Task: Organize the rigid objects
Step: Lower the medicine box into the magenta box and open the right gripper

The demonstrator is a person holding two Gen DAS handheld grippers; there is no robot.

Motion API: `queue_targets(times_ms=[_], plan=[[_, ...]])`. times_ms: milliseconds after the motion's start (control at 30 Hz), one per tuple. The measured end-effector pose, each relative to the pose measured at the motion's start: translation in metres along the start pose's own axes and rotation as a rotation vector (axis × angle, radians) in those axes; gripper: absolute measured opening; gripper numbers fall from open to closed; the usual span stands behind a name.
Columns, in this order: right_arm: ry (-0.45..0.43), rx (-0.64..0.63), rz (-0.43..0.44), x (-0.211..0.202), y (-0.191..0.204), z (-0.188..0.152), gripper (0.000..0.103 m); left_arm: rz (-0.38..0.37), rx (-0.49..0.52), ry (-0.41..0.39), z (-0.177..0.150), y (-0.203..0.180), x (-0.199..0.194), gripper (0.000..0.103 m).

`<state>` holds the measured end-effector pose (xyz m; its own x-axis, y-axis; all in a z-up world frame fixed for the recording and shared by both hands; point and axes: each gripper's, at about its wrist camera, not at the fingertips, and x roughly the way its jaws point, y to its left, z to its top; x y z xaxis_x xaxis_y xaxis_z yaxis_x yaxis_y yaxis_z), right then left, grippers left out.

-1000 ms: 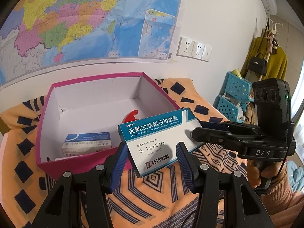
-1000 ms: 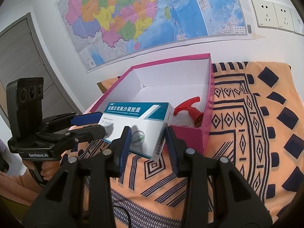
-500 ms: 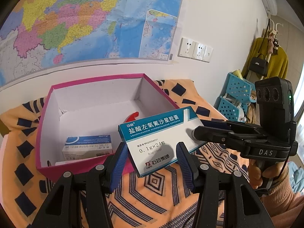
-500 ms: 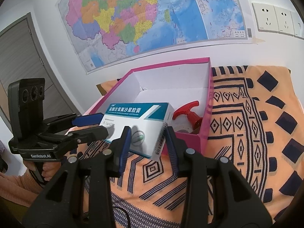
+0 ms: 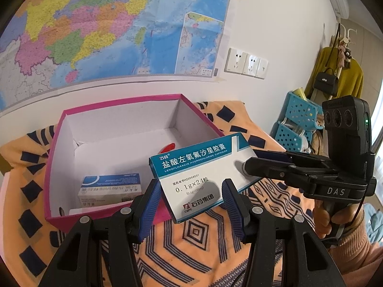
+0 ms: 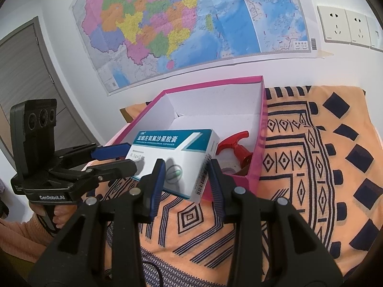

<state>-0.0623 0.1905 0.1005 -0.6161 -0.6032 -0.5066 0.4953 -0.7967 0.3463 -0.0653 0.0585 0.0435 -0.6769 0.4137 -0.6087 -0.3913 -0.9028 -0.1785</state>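
A teal and white medicine box (image 5: 198,174) (image 6: 177,160) hangs in the air over the near wall of a pink cardboard box (image 5: 59,148) (image 6: 262,129). My left gripper (image 5: 191,198) grips its near end between blue fingers. My right gripper (image 6: 186,179) grips its other end, and shows from the side in the left wrist view (image 5: 253,162). Inside the pink box lie a smaller blue and white medicine box (image 5: 110,187) and a red plastic handle piece (image 6: 237,147).
The pink box stands on an orange patterned cloth (image 6: 311,167) against a white wall with a map (image 5: 95,28). Wall sockets (image 5: 246,63) are at the right. Blue baskets (image 5: 296,124) and a coat rack (image 5: 340,76) stand far right. A grey door (image 6: 21,76) is at the left.
Both grippers have drawn back a little from the pink box with the medicine box held between them. The grip looks unchanged.
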Motion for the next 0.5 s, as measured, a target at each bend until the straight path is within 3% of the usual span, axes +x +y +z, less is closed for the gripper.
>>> queue_targets(times_ms=[500], plan=[[-0.004,0.000,-0.009,0.0021,-0.0054,0.0071,0.040,0.002,0.010,-0.006,0.0051,-0.0003,0.0044,0.053]])
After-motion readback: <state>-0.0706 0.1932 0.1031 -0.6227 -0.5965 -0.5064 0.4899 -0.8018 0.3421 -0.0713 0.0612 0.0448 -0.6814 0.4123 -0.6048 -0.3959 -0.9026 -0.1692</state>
